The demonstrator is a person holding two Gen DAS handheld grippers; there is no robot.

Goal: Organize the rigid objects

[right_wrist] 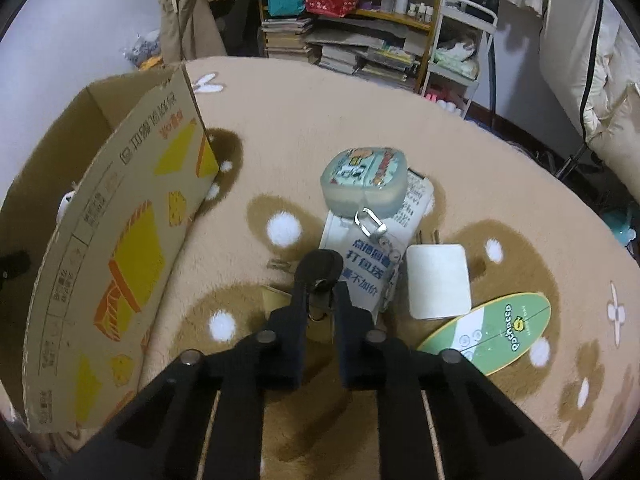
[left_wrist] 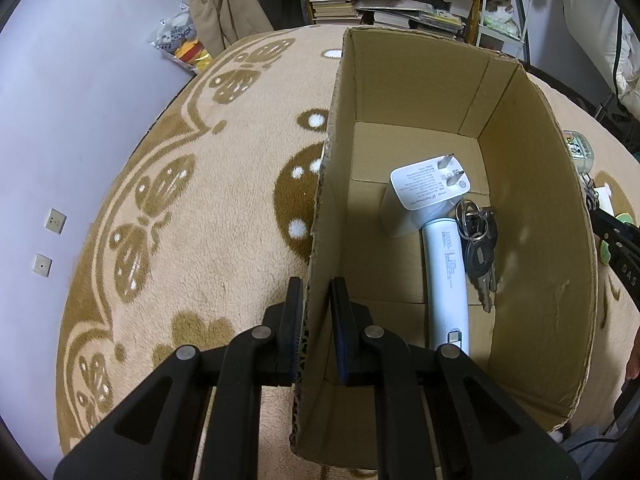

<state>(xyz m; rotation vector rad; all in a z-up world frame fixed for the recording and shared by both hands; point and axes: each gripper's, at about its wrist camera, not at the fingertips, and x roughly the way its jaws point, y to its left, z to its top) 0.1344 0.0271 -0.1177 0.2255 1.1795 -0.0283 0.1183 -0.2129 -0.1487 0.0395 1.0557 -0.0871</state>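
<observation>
Straddling the near wall of the box [left_wrist: 532, 216], the left gripper [left_wrist: 316, 312] has one finger outside and one inside, pinching the corrugated edge. Inside the brown cardboard lie a white charger [left_wrist: 428, 188], a pale cylindrical power bank [left_wrist: 448, 280] and dark keys [left_wrist: 480, 256] on metal rings. On the fuzzy tan carpet [right_wrist: 320, 120] beside the box, the right gripper [right_wrist: 320, 292] is pinching a black key fob [right_wrist: 322, 266]; its lower end is hidden between the fingers. Just beyond sit a printed pouch [right_wrist: 364, 180], a leaflet [right_wrist: 368, 268], a white pad [right_wrist: 438, 280] and a green oval board [right_wrist: 492, 332].
</observation>
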